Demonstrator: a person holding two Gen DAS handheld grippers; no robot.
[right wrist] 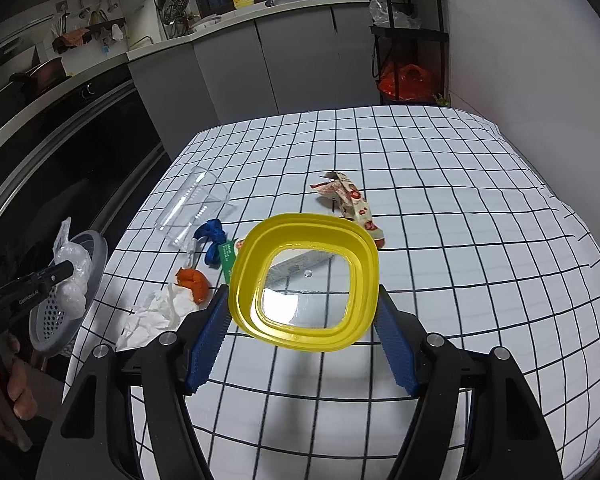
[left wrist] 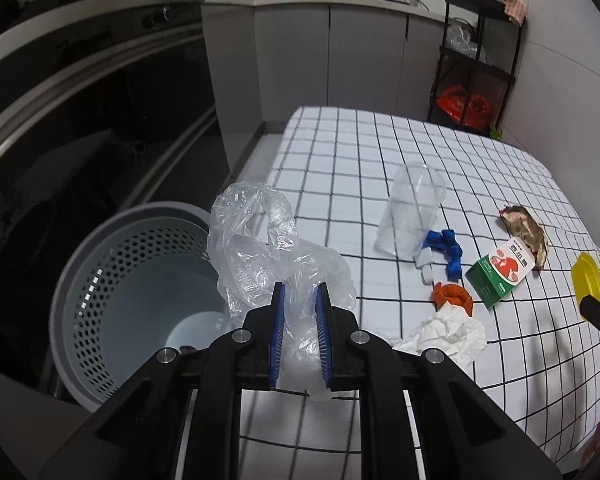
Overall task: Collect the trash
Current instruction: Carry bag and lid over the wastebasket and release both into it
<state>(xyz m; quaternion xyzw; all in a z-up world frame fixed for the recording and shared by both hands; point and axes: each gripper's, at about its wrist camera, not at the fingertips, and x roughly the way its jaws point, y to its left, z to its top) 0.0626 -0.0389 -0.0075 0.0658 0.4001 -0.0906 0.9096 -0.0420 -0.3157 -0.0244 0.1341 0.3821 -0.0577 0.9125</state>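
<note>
The left tongs (left wrist: 300,296) pinch a crumpled, see-through plastic bag (left wrist: 260,248) between ribbed blue pads; the thin film billows up above the tips, just over the rim of a round grey bin (left wrist: 100,256) with perforated walls that stands beside the table (left wrist: 340,152). The right tongs (right wrist: 304,312) grip a squarish yellow lid (right wrist: 364,264) with rounded corners and a clear centre pane by its two side edges, holding it tilted above the black-on-white checked cloth.

Still on the table lie a clear ribbed plastic cup (left wrist: 412,212) on its side, a knotted blue strip (left wrist: 450,248), an orange scrap (left wrist: 452,296), a crumpled white tissue (left wrist: 448,332), a green-and-white carton (left wrist: 500,276) and a printed wrapper (left wrist: 524,228).

Only the left wrist view looks down into the bin's pale smooth bottom and shows the carton whole. Only the right wrist view shows the lid's full shape, which hides most of the carton, and a person's hand (right wrist: 0,392) at the left edge.
</note>
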